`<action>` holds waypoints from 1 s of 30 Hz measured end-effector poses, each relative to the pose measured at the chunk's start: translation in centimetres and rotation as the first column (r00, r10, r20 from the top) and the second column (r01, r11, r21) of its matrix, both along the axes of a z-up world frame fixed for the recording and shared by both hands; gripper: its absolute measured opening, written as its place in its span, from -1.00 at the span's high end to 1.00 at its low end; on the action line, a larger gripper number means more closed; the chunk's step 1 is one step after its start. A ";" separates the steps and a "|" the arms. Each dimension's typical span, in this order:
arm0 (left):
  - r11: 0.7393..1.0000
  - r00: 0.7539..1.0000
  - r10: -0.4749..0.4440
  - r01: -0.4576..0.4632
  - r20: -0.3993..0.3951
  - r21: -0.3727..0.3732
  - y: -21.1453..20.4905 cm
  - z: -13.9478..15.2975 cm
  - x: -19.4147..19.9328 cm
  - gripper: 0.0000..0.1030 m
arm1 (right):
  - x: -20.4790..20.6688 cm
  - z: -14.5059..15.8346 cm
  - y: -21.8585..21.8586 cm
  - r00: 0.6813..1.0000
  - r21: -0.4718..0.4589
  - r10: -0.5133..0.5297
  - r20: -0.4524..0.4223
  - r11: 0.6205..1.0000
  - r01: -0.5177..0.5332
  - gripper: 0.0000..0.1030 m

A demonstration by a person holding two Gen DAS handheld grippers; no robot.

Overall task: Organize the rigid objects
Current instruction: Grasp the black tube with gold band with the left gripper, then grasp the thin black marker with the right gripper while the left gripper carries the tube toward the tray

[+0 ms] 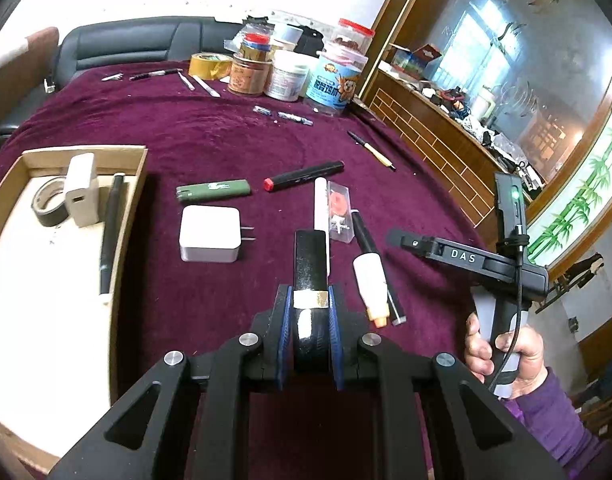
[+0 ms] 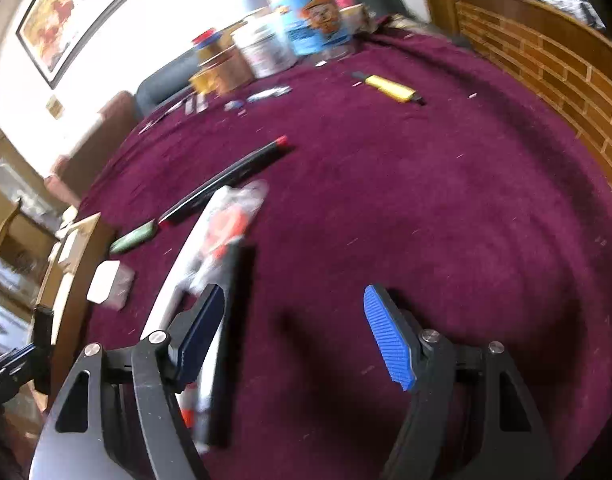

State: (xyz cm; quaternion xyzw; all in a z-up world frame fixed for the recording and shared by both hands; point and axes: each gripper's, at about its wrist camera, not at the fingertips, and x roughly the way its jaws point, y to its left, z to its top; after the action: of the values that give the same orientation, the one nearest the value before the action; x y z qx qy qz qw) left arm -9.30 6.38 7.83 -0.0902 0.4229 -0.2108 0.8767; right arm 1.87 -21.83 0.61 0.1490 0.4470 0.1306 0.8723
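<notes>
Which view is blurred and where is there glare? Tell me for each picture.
Left wrist view: sharp throughout; the left gripper and the black flat object it clamps are crisp, the white wall behind the jars is blown out, and fisheye bending curves the cardboard box. Right wrist view: motion-smeared, worst on the clear packet; the right gripper stays fairly sharp.

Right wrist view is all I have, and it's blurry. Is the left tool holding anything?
Observer: Yes, the left tool is shut on a flat black bar with a pale label.
Operator: What's in the box so far?
Observer: The cardboard box holds a tape roll, a white charger and a black pen.
Operator: Which way does the white plug beside it face?
Observer: The plug lies on the cloth with its prongs pointing away from the box.
</notes>
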 end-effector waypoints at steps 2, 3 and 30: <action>1.000 1.000 0.008 -0.008 0.004 -0.010 0.6 0.0 -0.4 0.72 | -0.3 0.1 1.1 1.000 -0.023 0.016 -0.017 1.000 -0.016 -0.40; 1.000 1.000 0.014 -0.013 0.006 -0.016 1.0 0.0 -0.5 0.72 | -0.4 0.1 1.6 1.000 -0.045 0.015 -0.016 0.999 -0.016 -0.40; 0.962 0.964 0.263 -0.260 0.027 -0.078 14.7 0.9 -2.5 0.72 | -4.0 4.7 7.5 0.995 -0.166 0.101 0.007 0.981 -0.098 0.76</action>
State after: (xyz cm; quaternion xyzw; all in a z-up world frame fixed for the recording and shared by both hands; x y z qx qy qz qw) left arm -11.75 21.06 8.69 -0.1736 0.3829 -0.1101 0.9006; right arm -2.17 -14.34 5.33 0.0523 0.4562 0.1376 0.8776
